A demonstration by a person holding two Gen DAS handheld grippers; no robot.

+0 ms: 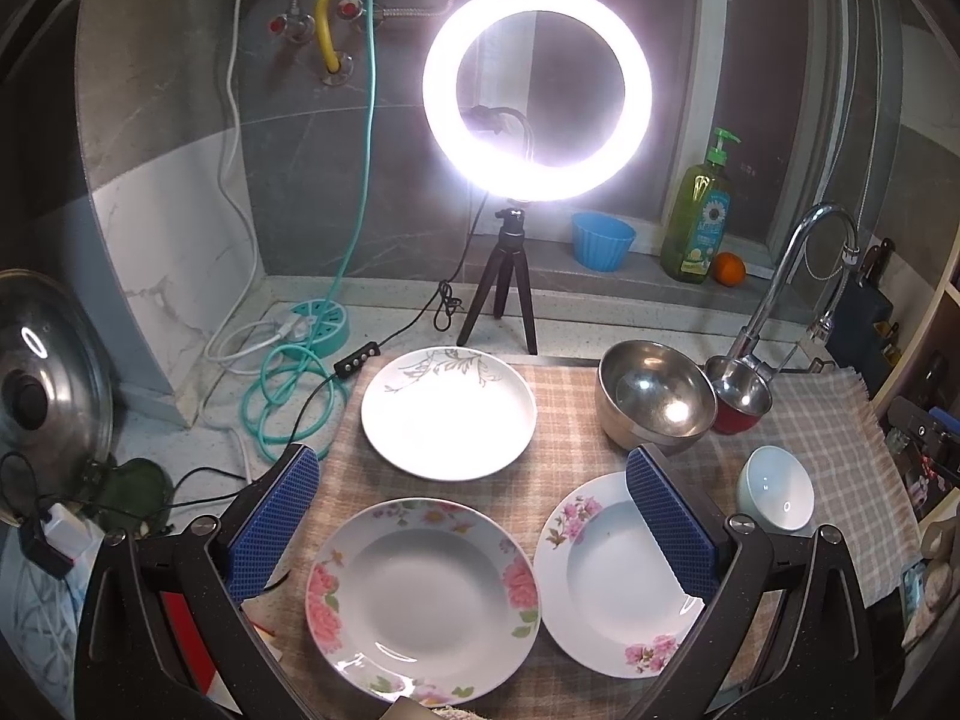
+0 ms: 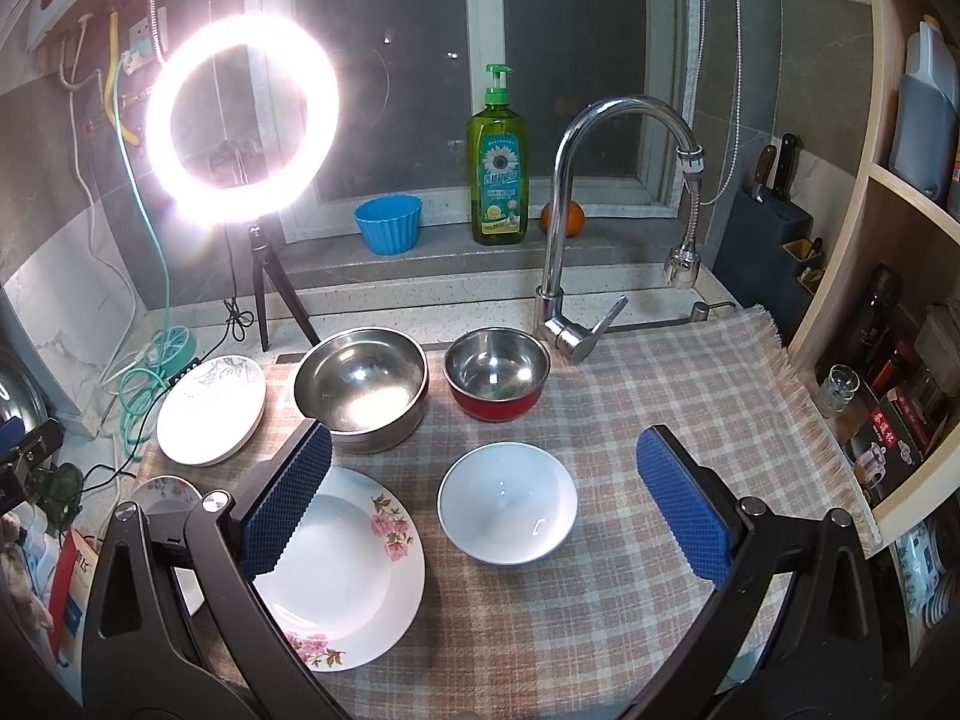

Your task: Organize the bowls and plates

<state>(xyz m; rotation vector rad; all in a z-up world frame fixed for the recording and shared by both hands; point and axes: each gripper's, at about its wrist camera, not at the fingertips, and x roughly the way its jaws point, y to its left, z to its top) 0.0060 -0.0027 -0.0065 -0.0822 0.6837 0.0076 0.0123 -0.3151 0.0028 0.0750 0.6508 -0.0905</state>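
Grippers: left gripper and right gripper, jaws wide apart, empty | near: two floral plates, white bowl, separate on checked cloth | far: pale plate, steel bowl, red bowl | progress: nothing stacked, all sorting left

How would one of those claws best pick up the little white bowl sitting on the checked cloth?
Grip the white bowl by its rim, coming from above on the near side, one finger inside and one outside. It sits upright and empty, its wall thin enough to pinch, and it looks too wide to span whole. The open right claw already faces it; the flowered plate lies close on the left.
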